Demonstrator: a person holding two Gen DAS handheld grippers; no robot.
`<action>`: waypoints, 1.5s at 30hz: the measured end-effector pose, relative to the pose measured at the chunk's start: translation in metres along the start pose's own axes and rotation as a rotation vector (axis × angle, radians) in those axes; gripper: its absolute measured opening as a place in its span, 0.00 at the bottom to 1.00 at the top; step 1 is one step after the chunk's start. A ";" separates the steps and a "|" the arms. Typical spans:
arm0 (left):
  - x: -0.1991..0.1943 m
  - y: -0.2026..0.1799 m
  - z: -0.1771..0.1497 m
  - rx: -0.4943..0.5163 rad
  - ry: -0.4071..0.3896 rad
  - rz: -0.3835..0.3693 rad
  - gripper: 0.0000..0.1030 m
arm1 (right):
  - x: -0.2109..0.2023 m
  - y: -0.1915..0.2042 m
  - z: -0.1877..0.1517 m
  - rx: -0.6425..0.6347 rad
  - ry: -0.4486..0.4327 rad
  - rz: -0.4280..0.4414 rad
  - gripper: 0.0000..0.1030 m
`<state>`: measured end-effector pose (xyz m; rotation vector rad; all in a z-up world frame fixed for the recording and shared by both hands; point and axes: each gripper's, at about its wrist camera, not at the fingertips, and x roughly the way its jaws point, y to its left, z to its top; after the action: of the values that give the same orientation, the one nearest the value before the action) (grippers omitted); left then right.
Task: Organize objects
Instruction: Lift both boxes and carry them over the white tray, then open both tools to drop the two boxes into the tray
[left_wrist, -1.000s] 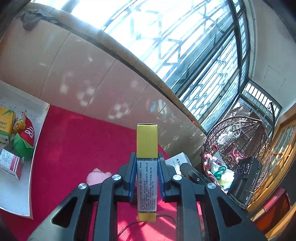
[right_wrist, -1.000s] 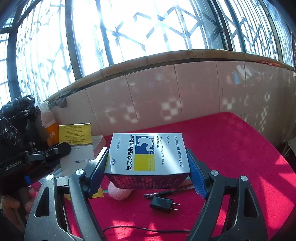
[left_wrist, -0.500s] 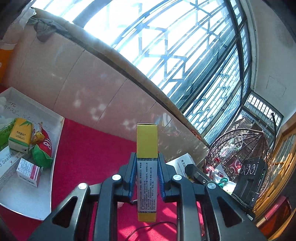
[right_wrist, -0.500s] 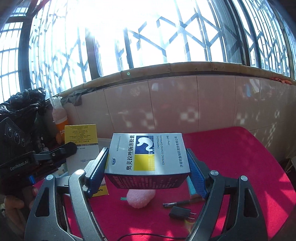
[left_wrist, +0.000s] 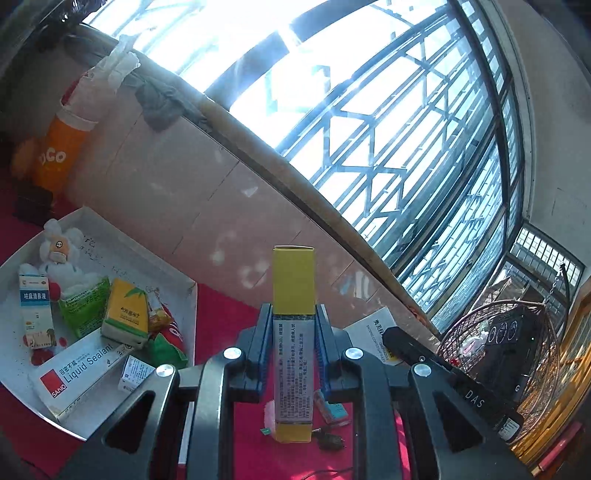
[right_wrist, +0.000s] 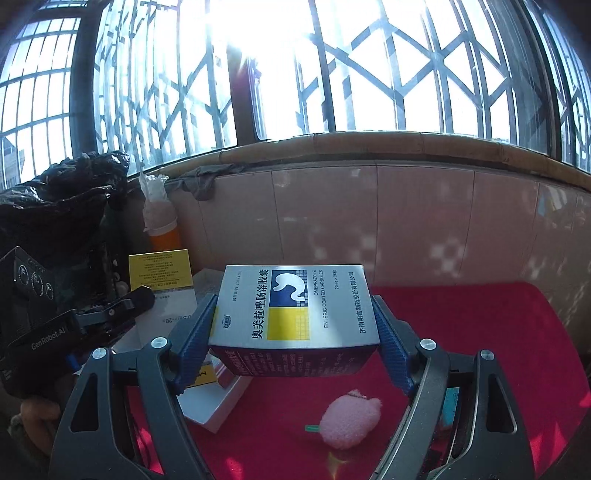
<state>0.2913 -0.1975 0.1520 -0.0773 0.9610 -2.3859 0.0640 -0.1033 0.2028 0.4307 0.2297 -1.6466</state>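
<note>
Tray (left_wrist: 110, 240) swung into L view; both fingers clamp boxes (left_wrist: 293, 332) (right_wrist: 295, 310), undersides hidden.

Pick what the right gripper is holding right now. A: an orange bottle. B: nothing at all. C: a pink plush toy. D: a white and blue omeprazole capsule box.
D: the right gripper is shut on the omeprazole box, its blue pads pressed against both ends, while the pink plush toy lies loose on the red cloth below.
</note>
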 end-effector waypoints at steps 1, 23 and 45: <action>-0.005 0.006 0.003 -0.010 -0.013 0.013 0.19 | 0.006 0.006 0.002 -0.011 0.006 0.008 0.78; -0.030 0.115 0.034 -0.030 -0.075 0.312 0.19 | 0.200 0.071 0.011 0.015 0.325 0.070 0.78; 0.000 0.113 0.031 0.126 0.002 0.551 1.00 | 0.250 0.072 -0.004 0.109 0.340 0.058 1.00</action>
<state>0.3534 -0.2826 0.1009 0.2112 0.7145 -1.9259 0.1175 -0.3384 0.1046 0.7946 0.3773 -1.5270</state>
